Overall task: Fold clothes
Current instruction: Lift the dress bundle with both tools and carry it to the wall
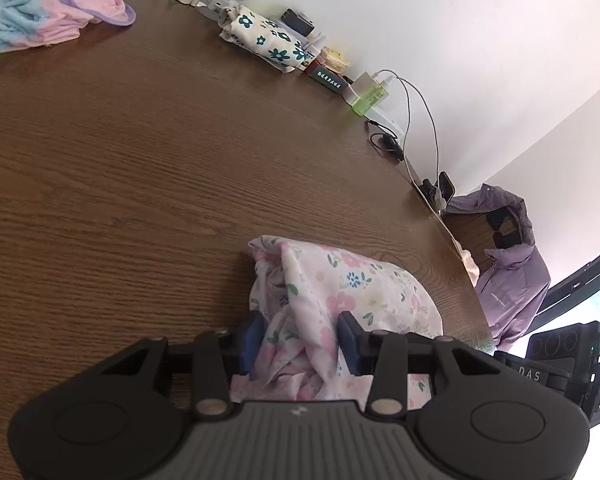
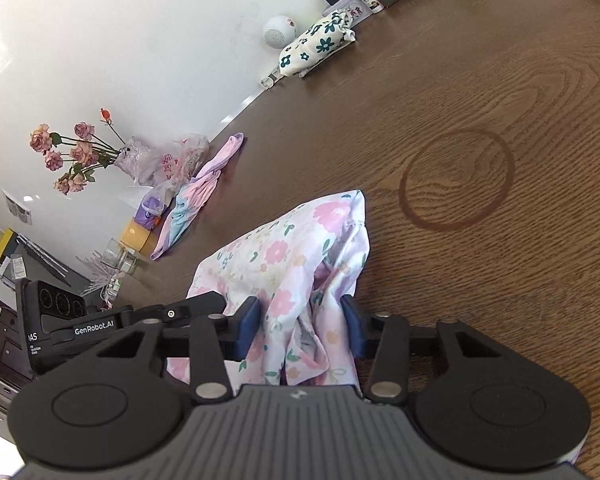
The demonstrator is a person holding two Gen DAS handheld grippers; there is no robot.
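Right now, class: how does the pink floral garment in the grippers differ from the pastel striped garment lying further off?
The pink floral garment is clamped by both grippers; the pastel striped garment lies untouched. The floral one bears small flowers; the striped one has plain pink, blue and purple bands. Both are crumpled, unfolded, on the wooden table.

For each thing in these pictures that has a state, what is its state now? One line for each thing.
Left gripper: shut on the pink floral cloth.
Right gripper: shut on the pink floral cloth.
Pink floral cloth: bunched, held by both grippers, partly resting on the table.
Pastel garment: crumpled, not folded.
Dark-flowered cloth: folded into a bundle by the wall.
Cables: plugged into the charger.
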